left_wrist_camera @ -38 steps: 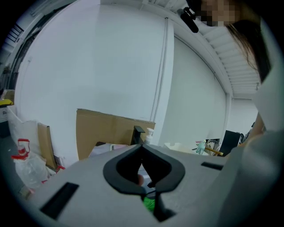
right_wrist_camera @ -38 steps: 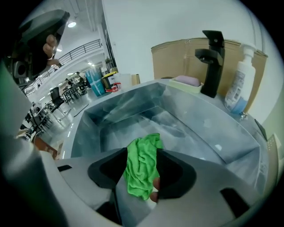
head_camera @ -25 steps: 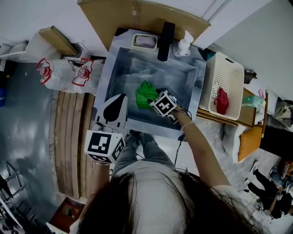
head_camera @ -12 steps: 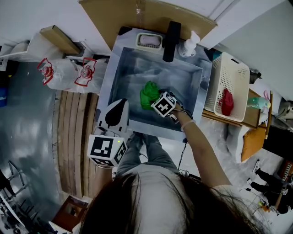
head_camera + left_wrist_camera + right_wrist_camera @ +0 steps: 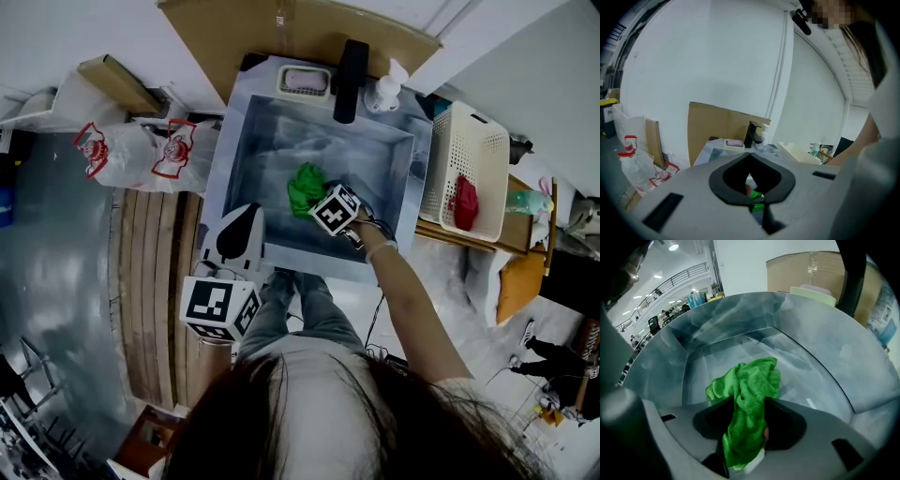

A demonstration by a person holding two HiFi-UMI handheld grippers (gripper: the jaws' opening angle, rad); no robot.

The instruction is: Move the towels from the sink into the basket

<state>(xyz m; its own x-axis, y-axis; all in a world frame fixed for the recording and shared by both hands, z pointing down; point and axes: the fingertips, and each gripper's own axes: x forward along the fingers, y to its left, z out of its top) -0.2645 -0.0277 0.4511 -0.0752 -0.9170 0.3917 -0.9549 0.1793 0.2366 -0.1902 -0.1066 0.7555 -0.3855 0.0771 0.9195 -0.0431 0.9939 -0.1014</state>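
Down on the sink [image 5: 272,141] floor, green towel [image 5: 749,394] lies crumpled, long axis running away from the right gripper [image 5: 745,441], whose fingers have just closed onto its near end; left gripper [image 5: 757,205] hovers by the front rim, fingers together, empty.
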